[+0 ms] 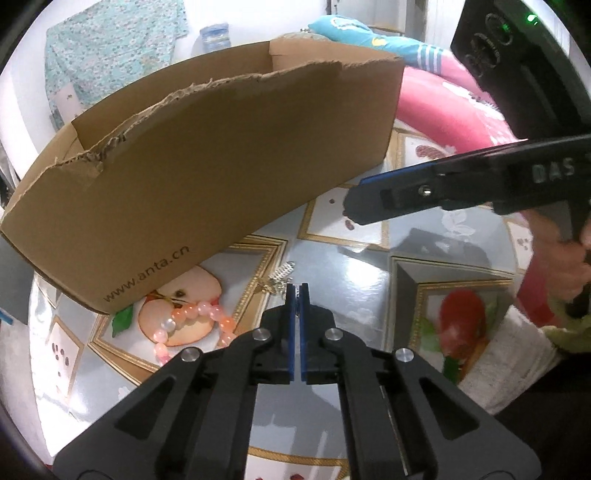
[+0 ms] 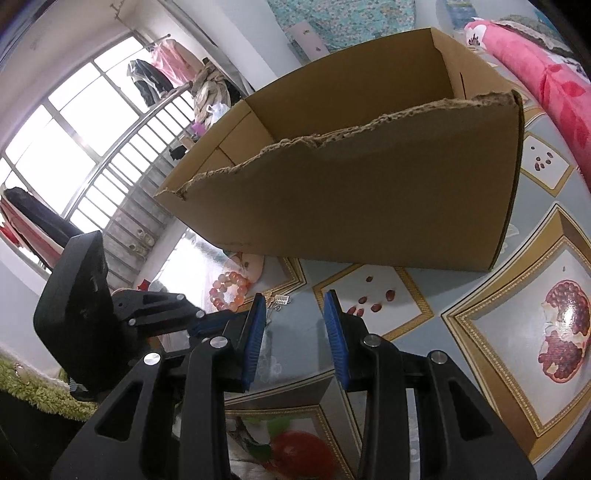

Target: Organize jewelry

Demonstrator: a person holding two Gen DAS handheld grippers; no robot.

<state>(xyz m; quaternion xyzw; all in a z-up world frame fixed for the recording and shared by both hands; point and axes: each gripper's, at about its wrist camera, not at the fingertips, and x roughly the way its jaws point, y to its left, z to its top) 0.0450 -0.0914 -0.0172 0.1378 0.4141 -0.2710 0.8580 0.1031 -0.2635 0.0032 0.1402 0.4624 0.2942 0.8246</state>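
Note:
A pink and orange bead bracelet [image 1: 195, 320] lies on the patterned tablecloth just in front of an open cardboard box [image 1: 207, 177]; it also shows in the right wrist view [image 2: 229, 290]. A small silver piece of jewelry [image 1: 281, 277] lies near it, right in front of my left gripper's tips; it also shows in the right wrist view [image 2: 281, 300]. My left gripper [image 1: 298, 287] is shut and empty, low over the table. My right gripper [image 2: 294, 299] is open and empty, to the right of the left one and short of the box [image 2: 351, 192].
The tablecloth [image 2: 517, 325] has framed fruit pictures. A pink pillow [image 1: 454, 107] and a blue one [image 1: 354, 31] lie behind the box. A window with a railing [image 2: 74, 147] is at the left. A green shaggy mat [image 2: 37, 391] lies by the table's near left edge.

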